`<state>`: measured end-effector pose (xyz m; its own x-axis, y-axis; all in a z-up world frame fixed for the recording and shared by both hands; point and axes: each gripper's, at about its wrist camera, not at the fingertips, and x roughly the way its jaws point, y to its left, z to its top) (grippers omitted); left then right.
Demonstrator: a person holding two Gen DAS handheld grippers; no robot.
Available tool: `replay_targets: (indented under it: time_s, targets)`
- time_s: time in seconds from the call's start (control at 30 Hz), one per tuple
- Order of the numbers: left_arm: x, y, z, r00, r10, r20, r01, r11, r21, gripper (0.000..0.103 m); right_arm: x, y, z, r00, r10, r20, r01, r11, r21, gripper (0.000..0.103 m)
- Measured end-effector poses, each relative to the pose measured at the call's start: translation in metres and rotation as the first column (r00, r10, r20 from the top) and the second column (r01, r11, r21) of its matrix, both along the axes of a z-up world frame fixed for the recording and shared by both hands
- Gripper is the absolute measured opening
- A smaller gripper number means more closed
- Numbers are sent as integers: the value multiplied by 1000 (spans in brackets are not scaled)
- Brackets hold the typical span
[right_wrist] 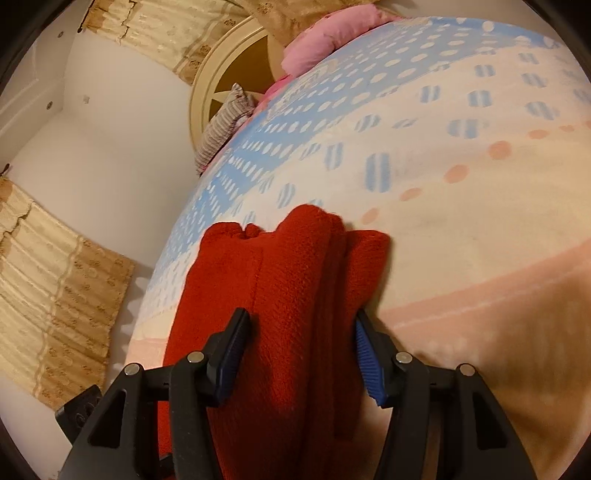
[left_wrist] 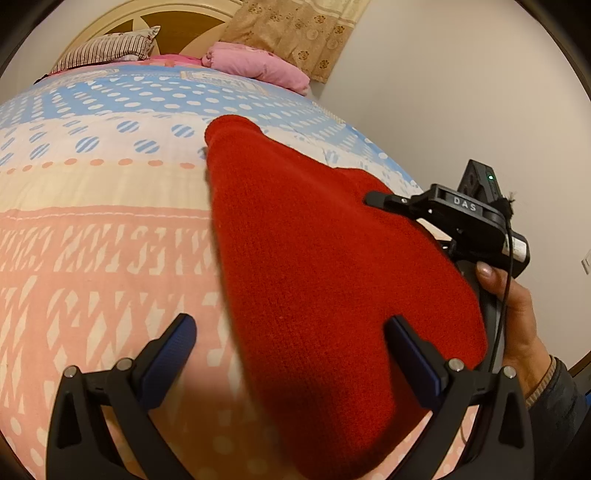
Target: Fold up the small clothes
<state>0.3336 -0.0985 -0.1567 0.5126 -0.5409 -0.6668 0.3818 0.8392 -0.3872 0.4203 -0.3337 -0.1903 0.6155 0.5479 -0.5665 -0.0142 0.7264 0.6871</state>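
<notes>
A red knitted garment (left_wrist: pixel 314 258) lies folded on the patterned bedspread (left_wrist: pixel 92 221). My left gripper (left_wrist: pixel 291 336) is open; the garment's near end lies between its fingers, closer to the right finger. My right gripper (left_wrist: pixel 373 201) reaches in from the right over the garment's far right edge, held by a hand (left_wrist: pixel 517 306). In the right wrist view the right gripper (right_wrist: pixel 299 328) has its jaws spread around a thick bunched fold of the red garment (right_wrist: pixel 288 295), with both blue pads (right_wrist: pixel 364 343) against the cloth.
The bed has a pink pillow (left_wrist: pixel 258 64) and a striped pillow (left_wrist: pixel 107 48) at the cream headboard (left_wrist: pixel 177 22). A white wall (left_wrist: pixel 461 92) and beige curtains (right_wrist: pixel 55 288) run along the bed's right side.
</notes>
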Motion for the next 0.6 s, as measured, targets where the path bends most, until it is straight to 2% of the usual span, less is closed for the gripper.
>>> replay_targets:
  time_s: [0.17,0.33,0.4,0.47,0.6]
  targets:
    - [0,0,0,1000,-1,2,1,1000,3,103,-3,-1,-7,1000,9,11,-9,999,34,36]
    - [-1,-4,0,1000,-10,5,10,1000,12,103,-7,5,-5,999,7,42,-7,1000,-6,34]
    - [-2,-5,1,1000,-25,8,25,1000,10,96,-8,9,-4,999,8,50,-6,1000,-27,33]
    - [-4,-7,1,999,-54,6,54,999,-4,82,-9,13,-1,998,5,62,-2,998,-55,32]
    - [-7,-7,3,998,-70,-4,70,998,-10,72,-15,19,4,996,1,84,6,996,-88,31]
